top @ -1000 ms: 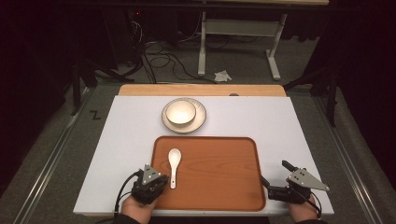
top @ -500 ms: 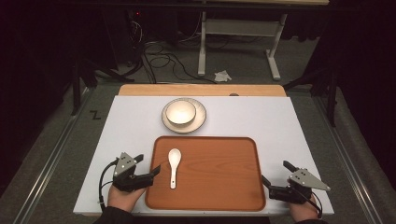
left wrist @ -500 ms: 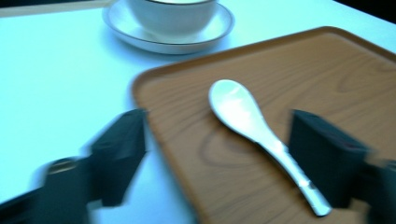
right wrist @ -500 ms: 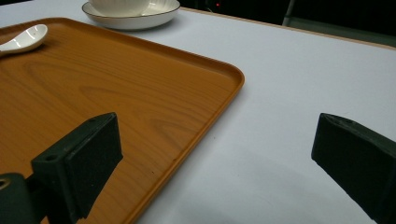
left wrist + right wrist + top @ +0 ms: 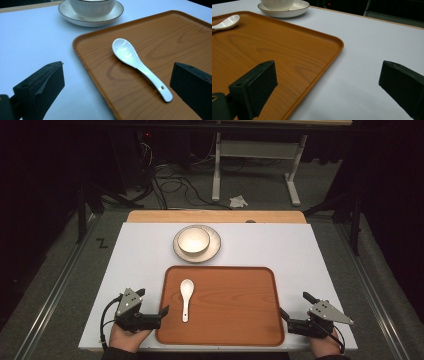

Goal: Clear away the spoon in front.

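dark floor with loose cables surrounds a white bench [image 5: 280, 250] with a strip of bare wood along its far edge. on the bench lies an orange wooden tray [image 5: 235, 320], and the two pairs of tongs flank its near corners. the left tongs [image 5: 151, 315] sit just outside the tray's near left edge, held in a hand [image 5: 125, 336], jaws spread wide with nothing between them; in the left gripper view one jaw stands over the white bench and the other over the tray. the right tongs [image 5: 292, 307] sit just off the tray's near right corner, also gaping wide and holding nothing.

a white ceramic spoon [image 5: 186, 297] lies flat on the tray, close ahead of the left tongs and well apart from the right ones. its long axis runs away from the person, bowl end at the far side, handle end with a small hole nearest the left tongs. beyond the tray, further from both tongs, a white bowl [image 5: 194, 240] sits on a pale plate [image 5: 212, 251].
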Available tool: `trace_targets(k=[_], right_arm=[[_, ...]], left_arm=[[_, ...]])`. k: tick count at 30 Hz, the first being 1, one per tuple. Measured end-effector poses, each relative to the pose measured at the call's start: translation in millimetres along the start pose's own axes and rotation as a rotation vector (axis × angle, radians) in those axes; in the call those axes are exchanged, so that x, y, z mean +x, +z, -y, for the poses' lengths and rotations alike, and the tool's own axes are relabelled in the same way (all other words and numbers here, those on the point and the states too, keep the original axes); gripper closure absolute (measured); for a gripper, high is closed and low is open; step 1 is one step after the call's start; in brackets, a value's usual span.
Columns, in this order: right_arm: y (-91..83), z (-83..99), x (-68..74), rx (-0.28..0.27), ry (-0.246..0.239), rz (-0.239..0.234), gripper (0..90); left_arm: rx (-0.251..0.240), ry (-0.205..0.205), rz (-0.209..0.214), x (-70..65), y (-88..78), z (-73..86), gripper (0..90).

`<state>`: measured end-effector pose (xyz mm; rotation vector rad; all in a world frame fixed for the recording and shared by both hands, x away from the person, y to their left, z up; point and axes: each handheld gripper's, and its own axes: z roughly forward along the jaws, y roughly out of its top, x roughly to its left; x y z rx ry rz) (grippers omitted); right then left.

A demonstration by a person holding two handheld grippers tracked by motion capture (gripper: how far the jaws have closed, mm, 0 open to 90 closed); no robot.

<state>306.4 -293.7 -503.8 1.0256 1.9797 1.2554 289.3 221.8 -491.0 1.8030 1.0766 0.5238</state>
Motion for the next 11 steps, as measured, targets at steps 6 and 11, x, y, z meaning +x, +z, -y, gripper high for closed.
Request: trace_targets(k=[6, 11], right_arm=[[-0.6, -0.7, -1.3, -0.006, 0.001, -0.002, 2.4], [1.2, -1.1, 0.3, -0.004, -0.011, -0.008, 2.4]], left_arm=[[0.004, -0.012, 0.006, -1.2, 0.8, 1.2, 0.4], [-0.011, -0.058, 0.042, 2.8, -1.4, 2.1, 1.3]])
